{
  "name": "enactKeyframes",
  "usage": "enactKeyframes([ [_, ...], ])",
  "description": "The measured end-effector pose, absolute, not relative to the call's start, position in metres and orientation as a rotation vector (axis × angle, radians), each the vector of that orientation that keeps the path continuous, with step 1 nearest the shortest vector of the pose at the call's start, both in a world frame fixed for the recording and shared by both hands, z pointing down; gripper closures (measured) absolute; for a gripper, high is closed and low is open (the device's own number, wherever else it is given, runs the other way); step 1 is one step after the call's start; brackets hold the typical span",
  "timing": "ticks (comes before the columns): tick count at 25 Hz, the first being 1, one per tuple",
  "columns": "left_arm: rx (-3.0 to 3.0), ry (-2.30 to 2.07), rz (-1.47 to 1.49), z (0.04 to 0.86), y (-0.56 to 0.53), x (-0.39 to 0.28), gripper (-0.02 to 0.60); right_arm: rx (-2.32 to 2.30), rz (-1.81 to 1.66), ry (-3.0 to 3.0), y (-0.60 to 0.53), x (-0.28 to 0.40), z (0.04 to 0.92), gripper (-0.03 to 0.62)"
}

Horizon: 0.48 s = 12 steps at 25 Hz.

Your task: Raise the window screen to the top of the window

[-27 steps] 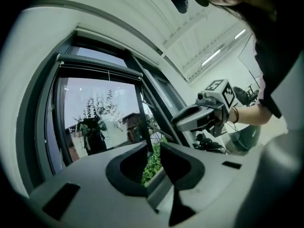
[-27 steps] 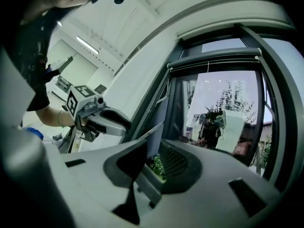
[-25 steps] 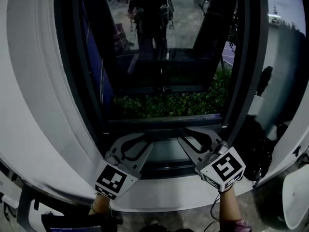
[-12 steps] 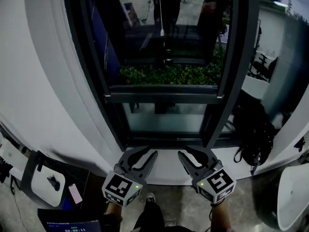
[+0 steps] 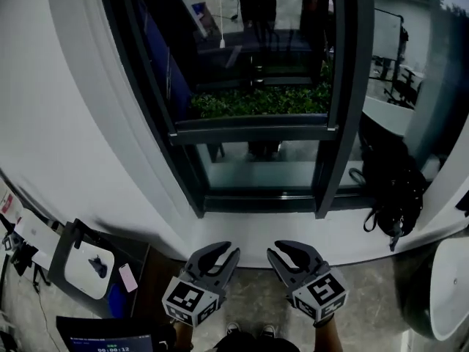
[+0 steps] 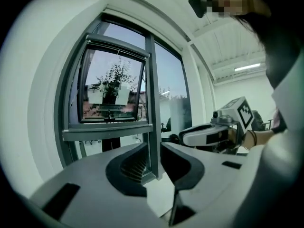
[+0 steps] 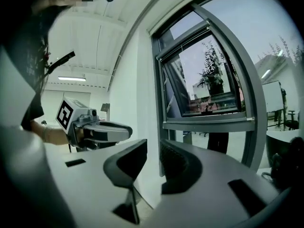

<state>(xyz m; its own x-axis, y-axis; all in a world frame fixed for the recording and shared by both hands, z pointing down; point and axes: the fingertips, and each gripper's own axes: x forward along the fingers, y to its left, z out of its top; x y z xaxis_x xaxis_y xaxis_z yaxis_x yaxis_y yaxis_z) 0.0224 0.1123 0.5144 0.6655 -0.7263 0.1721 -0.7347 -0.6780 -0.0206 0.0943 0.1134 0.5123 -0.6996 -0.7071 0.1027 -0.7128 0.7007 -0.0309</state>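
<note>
The left gripper and the right gripper both have their jaws a narrow gap apart with nothing between them, touching nothing, held side by side low in front of the white wall and well clear of the window frame. The window screen sits in the frame with its bottom rail partway up, a clear pane showing beneath it. A black bag hangs just right of the frame.
</note>
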Motion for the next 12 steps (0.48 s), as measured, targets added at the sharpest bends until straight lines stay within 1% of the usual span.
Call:
enactKeyframes([
  [7,2.820,-1.193,0.242,0.527,0.160,0.010,0.497,1.197,0.166,-2.785,0.162,0.074,0.525,0.508],
  [12,2.828,-1.179,0.237,0.532,0.207,-0.028,0.497,1.200,0.211,-2.782,0.208,0.031,0.529,0.508],
])
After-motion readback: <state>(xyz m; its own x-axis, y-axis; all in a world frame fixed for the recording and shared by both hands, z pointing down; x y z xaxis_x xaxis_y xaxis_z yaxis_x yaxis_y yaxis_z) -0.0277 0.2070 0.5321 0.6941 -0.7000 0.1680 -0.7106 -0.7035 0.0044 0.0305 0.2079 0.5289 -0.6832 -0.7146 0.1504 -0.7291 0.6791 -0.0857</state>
